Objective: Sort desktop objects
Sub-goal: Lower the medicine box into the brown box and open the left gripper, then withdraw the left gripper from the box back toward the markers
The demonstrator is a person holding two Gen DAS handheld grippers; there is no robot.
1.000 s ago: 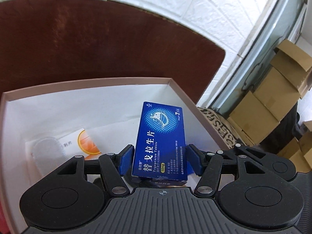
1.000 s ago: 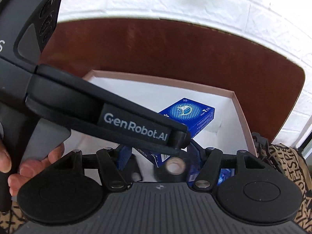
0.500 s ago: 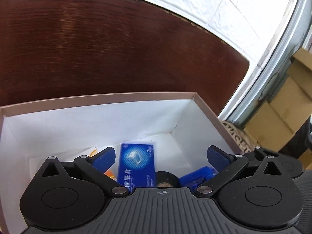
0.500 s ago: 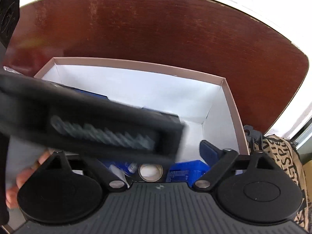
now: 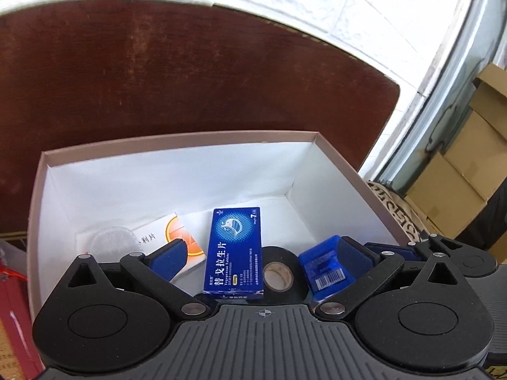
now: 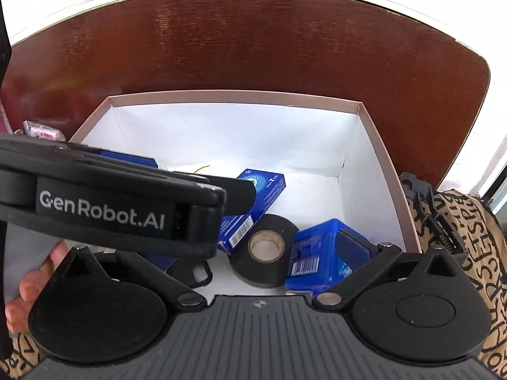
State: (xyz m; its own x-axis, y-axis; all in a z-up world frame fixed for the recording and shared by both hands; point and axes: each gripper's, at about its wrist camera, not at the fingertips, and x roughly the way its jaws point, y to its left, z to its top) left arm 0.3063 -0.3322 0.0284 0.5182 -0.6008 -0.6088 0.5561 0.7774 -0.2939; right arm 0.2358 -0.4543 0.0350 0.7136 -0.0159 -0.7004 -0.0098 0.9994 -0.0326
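Now my left gripper wide open, holding nothing, jaws just finished opening. Right gripper likewise spread, empty. Blue tablet box lies flat in cardboard box, directly below between left pads, long axis along my pointing line. Black tape roll touching it, blue pack beside right pad.

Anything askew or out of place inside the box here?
Only slightly: the dark blue tablet box leans tilted, its lower end propped on the black tape roll. Nothing spilled or damaged in the open box.
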